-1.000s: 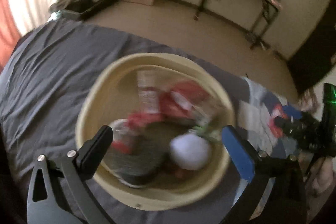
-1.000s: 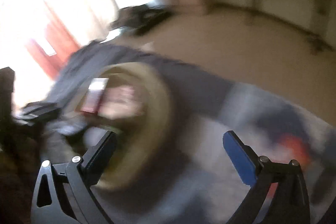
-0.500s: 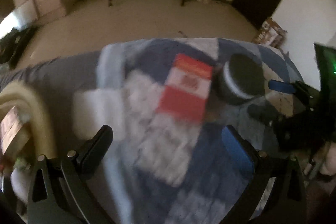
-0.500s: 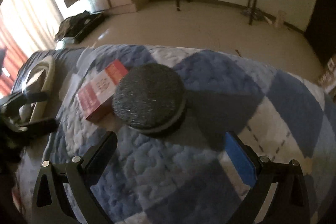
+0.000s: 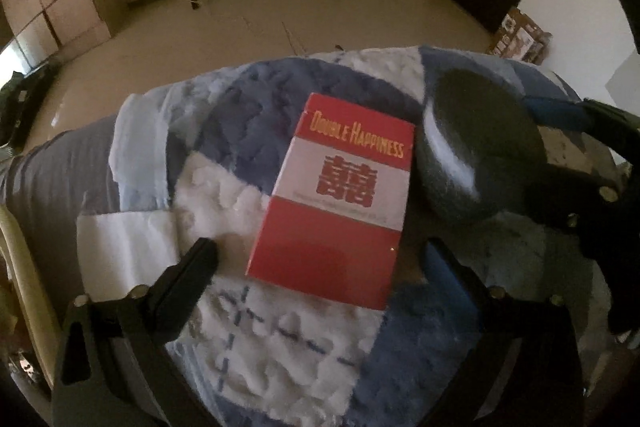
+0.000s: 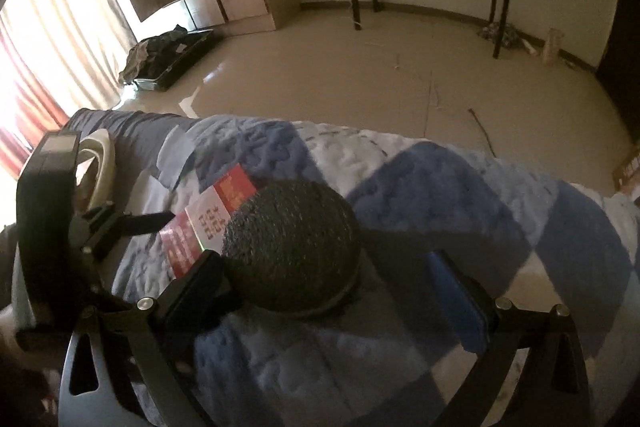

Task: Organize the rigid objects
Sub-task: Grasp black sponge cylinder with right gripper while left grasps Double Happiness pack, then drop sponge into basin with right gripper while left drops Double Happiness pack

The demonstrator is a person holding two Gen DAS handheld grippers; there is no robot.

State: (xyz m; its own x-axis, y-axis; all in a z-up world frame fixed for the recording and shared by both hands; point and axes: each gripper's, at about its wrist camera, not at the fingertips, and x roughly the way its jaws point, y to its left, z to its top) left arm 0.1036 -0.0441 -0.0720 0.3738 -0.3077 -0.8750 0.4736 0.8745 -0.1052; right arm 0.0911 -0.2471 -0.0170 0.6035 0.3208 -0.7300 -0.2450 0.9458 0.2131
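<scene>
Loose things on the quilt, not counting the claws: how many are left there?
2. A red and white box lies flat between the left claw's open fingers; a dark round puck sits just right of it, inside the open right claw. Others may be out of view.

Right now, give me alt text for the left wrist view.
A red-and-white box lies flat on a blue-and-white quilt, framed by the open left gripper. A dark round speaker sits beside it, the right gripper at it.

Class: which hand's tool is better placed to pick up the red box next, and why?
Left. The left tool is open with the red box lying between its fingers; the right tool is open around the dark round speaker instead.
</scene>
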